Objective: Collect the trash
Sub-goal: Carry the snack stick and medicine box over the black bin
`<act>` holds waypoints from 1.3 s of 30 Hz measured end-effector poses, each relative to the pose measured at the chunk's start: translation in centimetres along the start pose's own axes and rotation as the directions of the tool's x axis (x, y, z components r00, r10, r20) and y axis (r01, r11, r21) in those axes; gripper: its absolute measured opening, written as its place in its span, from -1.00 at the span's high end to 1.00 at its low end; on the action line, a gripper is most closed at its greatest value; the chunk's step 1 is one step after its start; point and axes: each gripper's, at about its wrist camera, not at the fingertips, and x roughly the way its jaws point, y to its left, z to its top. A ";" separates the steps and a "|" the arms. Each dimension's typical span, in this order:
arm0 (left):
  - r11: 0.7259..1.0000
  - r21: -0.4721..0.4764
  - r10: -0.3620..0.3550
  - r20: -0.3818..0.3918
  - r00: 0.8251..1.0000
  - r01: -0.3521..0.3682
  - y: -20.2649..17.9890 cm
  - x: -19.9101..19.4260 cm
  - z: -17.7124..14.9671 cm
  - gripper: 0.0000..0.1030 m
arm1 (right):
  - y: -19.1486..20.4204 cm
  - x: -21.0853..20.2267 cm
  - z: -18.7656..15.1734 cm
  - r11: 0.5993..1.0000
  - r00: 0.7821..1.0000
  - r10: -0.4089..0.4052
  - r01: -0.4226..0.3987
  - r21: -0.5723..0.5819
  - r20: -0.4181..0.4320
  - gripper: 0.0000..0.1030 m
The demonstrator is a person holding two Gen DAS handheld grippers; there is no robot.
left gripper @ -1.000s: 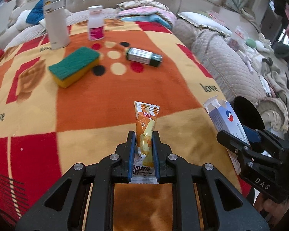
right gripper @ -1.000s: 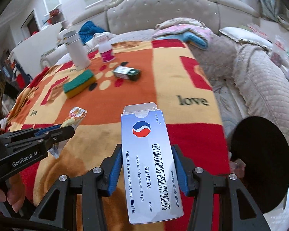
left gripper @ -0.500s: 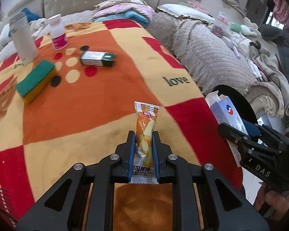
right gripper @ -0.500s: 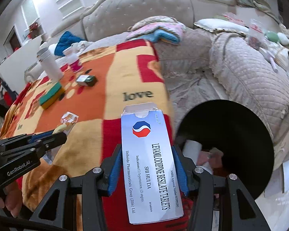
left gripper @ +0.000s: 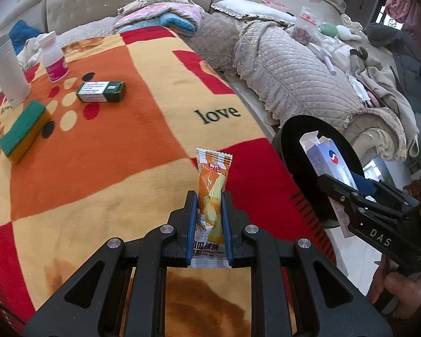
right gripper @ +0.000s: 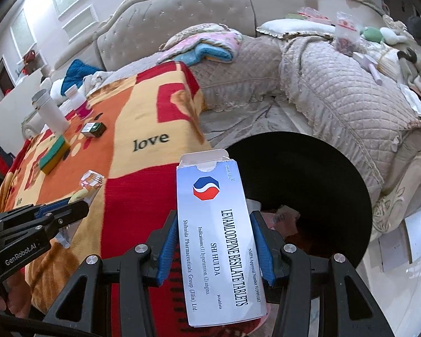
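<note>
Left wrist view: the left gripper [left gripper: 209, 196] has its jaws clamped on an orange snack wrapper [left gripper: 212, 185], which stands upright between the blue pads, its long axis running along the fingers and its crimped top edge pointing away from the camera. It hangs over a red, orange and yellow blanket [left gripper: 126, 146] covering the worktop. Well behind it on the blanket lie a green-and-yellow sponge [left gripper: 23, 130], a small dark green box [left gripper: 101, 91], a white bottle with a pink label [left gripper: 54, 59] and a white tumbler [left gripper: 9, 74], all apart from the wrapper. To the right, off the blanket's edge, sits a black bin [left gripper: 294, 146]. The right gripper [left gripper: 348, 185] reaches in from the lower right with a blue-and-white tablet carton [left gripper: 325, 157] held in front of the bin's opening, its torn flap end tilted up and to the left. A quilted sofa [left gripper: 294, 70] stands behind.

Right wrist view: the right gripper [right gripper: 214, 241] has its jaws closed on the carton's sides. The carton [right gripper: 216, 224] lies lengthwise along the fingers, open flap end pointing away, with that end just overlapping the bin's [right gripper: 322, 168] left rim. Scraps of paper show inside the bin. At the left the left gripper [right gripper: 78, 205] carries the wrapper [right gripper: 91, 181] above the blanket [right gripper: 140, 118].
</note>
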 end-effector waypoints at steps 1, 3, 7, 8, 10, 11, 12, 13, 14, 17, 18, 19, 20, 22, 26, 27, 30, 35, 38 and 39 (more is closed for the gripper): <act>1.000 0.003 -0.004 0.000 1.000 0.004 -0.3 0.0 0.1 0.72 | -0.2 0.0 -0.1 1.000 1.000 -0.002 0.002 0.005 -0.001 0.06; 1.000 0.008 -0.012 -0.002 1.000 0.012 -0.8 0.1 0.2 0.72 | -0.6 0.0 -0.2 1.000 1.000 -0.005 0.005 0.014 -0.003 0.06; 0.999 0.025 -0.028 -0.005 1.000 0.028 -2.1 0.3 0.5 0.72 | -1.4 -0.1 -0.4 0.999 1.000 -0.012 0.012 0.031 -0.004 0.06; 0.999 0.031 -0.032 -0.006 0.999 0.032 -2.4 0.4 0.6 0.72 | -1.6 -0.1 -0.5 0.999 1.000 -0.013 0.013 0.038 -0.005 0.06; 0.998 0.042 -0.041 -0.008 0.999 0.041 -3.0 0.5 0.8 0.72 | -2.0 -0.1 -0.6 0.999 1.000 -0.016 0.017 0.047 -0.006 0.06; 0.998 0.046 -0.045 -0.009 0.999 0.046 -3.2 0.7 0.9 0.72 | -2.2 -0.1 -0.6 0.999 1.000 -0.018 0.018 0.051 -0.006 0.06; 0.997 0.050 -0.050 -0.011 0.999 0.050 -3.5 0.8 1.0 0.72 | -2.4 -0.1 -0.6 0.998 1.000 -0.019 0.019 0.056 -0.007 0.06; 0.997 0.054 -0.055 -0.014 0.998 0.055 -3.8 0.9 1.0 0.72 | -2.6 -0.1 -0.7 0.998 1.000 -0.020 0.020 0.060 -0.008 0.06; 0.997 0.056 -0.058 -0.017 0.998 0.059 -4.0 1.0 1.1 0.72 | -2.7 0.0 -0.7 0.998 1.000 -0.021 0.021 0.062 -0.010 0.06; 0.995 0.072 -0.068 -0.026 0.997 0.069 -4.9 1.4 1.1 0.72 | -3.1 0.1 -0.7 0.997 1.000 -0.028 0.029 0.069 -0.012 0.06; 0.995 0.076 -0.069 -0.028 0.997 0.071 -5.2 1.5 1.2 0.72 | -3.3 0.2 -0.7 0.997 0.999 -0.030 0.031 0.072 -0.013 0.06; 0.994 0.081 -0.071 -0.031 0.997 0.073 -5.4 1.6 1.3 0.72 | -3.5 0.3 -0.6 0.996 0.999 -0.031 0.032 0.078 -0.017 0.06; 0.994 0.085 -0.073 -0.034 0.997 0.076 -5.6 1.8 1.3 0.72 | -3.7 0.4 -0.6 0.996 0.999 -0.030 0.032 0.083 -0.020 0.06; 0.993 0.092 -0.077 -0.039 0.996 0.081 -6.1 2.0 1.4 0.72 | -4.1 0.6 -0.6 0.995 0.999 -0.030 0.032 0.094 -0.024 0.06; 0.991 0.102 -0.084 -0.045 0.995 0.088 -6.8 2.4 1.6 0.72 | -4.7 0.8 -0.5 0.994 0.999 -0.030 0.032 0.107 -0.026 0.06; 0.990 0.104 -0.087 -0.047 0.995 0.091 -6.9 2.6 1.7 0.72 | -4.8 0.8 -0.5 0.994 0.999 -0.030 0.033 0.108 -0.026 0.06; 0.989 0.111 -0.094 -0.052 0.994 0.099 -7.3 3.0 1.8 0.72 | -5.1 1.1 -0.4 0.993 0.999 -0.032 0.035 0.112 -0.030 0.06; 0.987 0.108 -0.114 -0.068 0.991 0.121 -7.7 3.8 2.0 0.72 | -6.0 1.7 -0.3 0.990 0.999 -0.036 0.041 0.132 -0.037 0.06; 0.986 0.102 -0.126 -0.079 0.989 0.133 -7.8 4.4 2.0 0.72 | -6.4 1.9 -0.2 0.990 0.998 -0.039 0.044 0.136 -0.041 0.06; 0.986 0.100 -0.128 -0.083 0.988 0.136 -7.8 4.6 2.0 0.72 | -6.5 1.9 -0.2 0.990 0.998 -0.041 0.046 0.135 -0.043 0.06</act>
